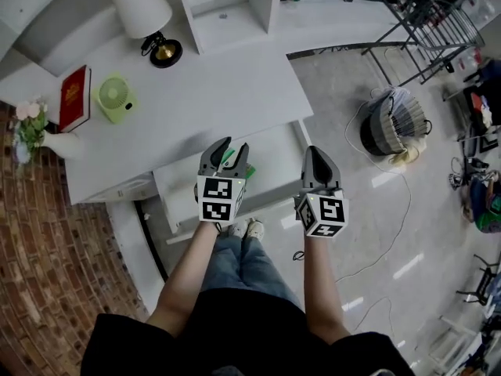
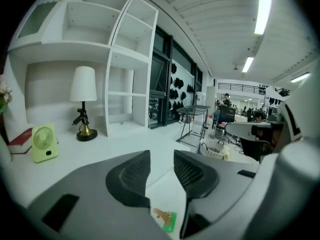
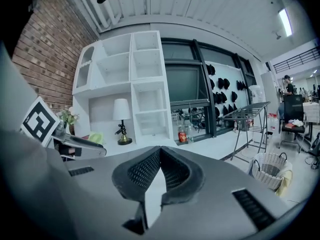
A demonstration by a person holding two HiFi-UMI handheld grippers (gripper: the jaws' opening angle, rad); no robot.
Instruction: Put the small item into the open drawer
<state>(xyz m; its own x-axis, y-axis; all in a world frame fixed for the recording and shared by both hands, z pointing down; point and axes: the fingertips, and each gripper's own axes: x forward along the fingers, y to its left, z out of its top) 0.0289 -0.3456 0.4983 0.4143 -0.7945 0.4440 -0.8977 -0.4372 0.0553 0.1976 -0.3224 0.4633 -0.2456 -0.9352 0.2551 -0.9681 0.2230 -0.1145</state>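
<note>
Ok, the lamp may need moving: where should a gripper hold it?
Probably the thin dark stem of the lamp, between shade and brass base, coming in level from the open front of the desk. The shade looks too wide, the base too flat; the upright stem suits the jaws.

desk (image 1: 235, 84): white | small item (image 2: 167, 220): green, tan | book (image 1: 74, 98): red | fan (image 1: 116, 99): lime | brick wall (image 1: 39, 233): red-brown

My left gripper (image 1: 229, 149) and right gripper (image 1: 315, 153) are grey plastic, with dark curved jaws lined by mesh-textured pads (image 2: 132, 173). At each one's six o'clock end sits a white cube (image 1: 218, 199) printed with black square markers. I wear a black top (image 1: 235, 339), blue jeans (image 1: 244, 263) and pale trainers (image 1: 244, 228).
</note>
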